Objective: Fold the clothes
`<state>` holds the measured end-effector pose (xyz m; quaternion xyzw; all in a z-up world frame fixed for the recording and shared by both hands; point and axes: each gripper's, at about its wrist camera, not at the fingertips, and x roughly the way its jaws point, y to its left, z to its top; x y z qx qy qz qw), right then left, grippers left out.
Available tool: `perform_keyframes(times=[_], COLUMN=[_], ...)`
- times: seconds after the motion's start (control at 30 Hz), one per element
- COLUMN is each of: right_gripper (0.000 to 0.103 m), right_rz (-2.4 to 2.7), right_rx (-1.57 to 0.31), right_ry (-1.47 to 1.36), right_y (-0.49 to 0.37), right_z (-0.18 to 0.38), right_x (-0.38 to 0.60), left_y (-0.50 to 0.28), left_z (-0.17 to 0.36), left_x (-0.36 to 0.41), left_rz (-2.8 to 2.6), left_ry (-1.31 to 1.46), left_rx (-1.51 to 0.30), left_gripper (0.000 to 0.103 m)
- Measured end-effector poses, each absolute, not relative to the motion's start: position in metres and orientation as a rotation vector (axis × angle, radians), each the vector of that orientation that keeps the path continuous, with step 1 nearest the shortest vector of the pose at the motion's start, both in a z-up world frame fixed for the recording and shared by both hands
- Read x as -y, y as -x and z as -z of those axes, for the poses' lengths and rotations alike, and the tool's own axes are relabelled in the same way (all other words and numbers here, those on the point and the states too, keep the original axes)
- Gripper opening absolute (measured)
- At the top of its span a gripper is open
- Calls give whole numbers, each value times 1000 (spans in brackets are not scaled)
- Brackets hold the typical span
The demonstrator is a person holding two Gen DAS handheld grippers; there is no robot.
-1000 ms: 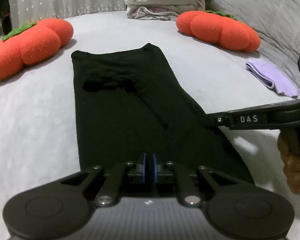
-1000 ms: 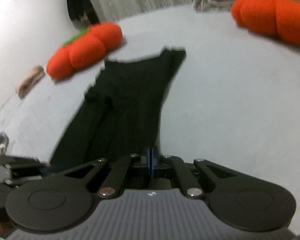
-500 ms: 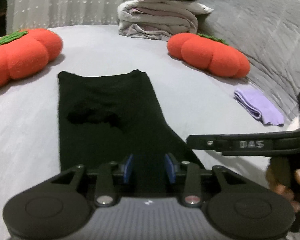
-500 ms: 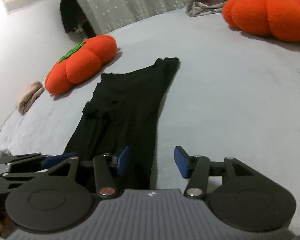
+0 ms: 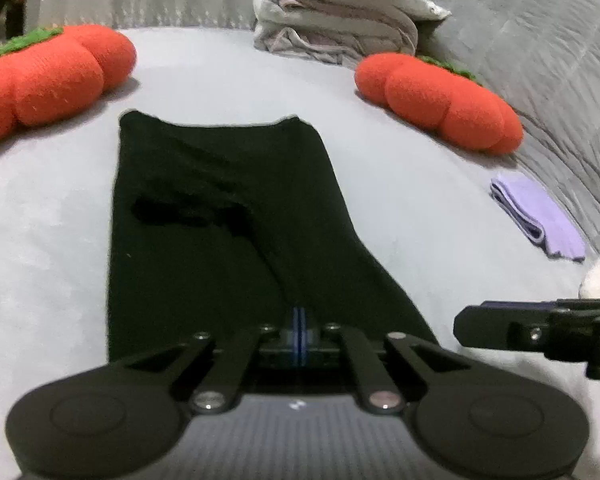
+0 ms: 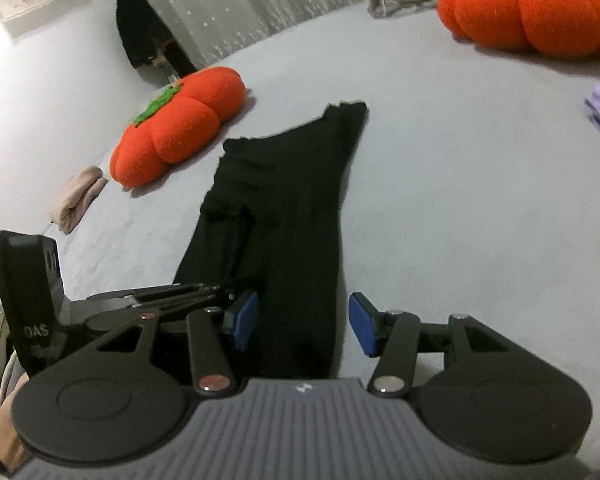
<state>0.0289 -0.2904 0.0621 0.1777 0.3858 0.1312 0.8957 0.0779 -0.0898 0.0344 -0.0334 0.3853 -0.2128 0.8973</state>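
Observation:
A long black garment [image 5: 228,216] lies flat on the grey bed, folded into a narrow strip that runs away from me. My left gripper [image 5: 299,332] sits low over its near end, blue pads pressed together on the cloth where a crease runs into them. In the right wrist view the same garment [image 6: 300,184] passes between the blue pads of my right gripper [image 6: 303,325], which stands open above the near end. The left gripper [image 6: 236,290] comes in from the left there, its tip at the cloth's edge. The right gripper [image 5: 464,328] appears side-on at the right.
Two orange pumpkin cushions [image 5: 48,76] [image 5: 440,100] flank the garment's far end. A pile of folded bedding [image 5: 340,20] sits at the back. A folded lilac cloth [image 5: 540,220] lies to the right, and a folded beige cloth [image 6: 78,198] to the left. A hand [image 6: 4,432] holds the left gripper.
Both grippers were shut a second ago and opened half a second ago. The left has since dropped closer to the near end and shut again; the right stays open, a little wider.

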Motion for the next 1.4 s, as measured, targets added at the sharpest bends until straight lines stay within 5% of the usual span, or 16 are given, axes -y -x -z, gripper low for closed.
perform_keyframes(times=[0.8, 0.97, 1.4], right_gripper=[49, 49, 49], right_rz=[-242, -233, -236], right_rx=[-809, -822, -809], right_ry=[-350, -393, -415], right_y=[-32, -35, -34], right_z=[-51, -51, -57], right_x=[297, 302, 308], left_y=[-82, -85, -140], left_z=[-44, -47, -53], left_x=[79, 72, 77], left_rz=[373, 369, 298], left_ry=[35, 74, 198], left_rx=[-797, -801, -811], left_gripper=[9, 23, 33])
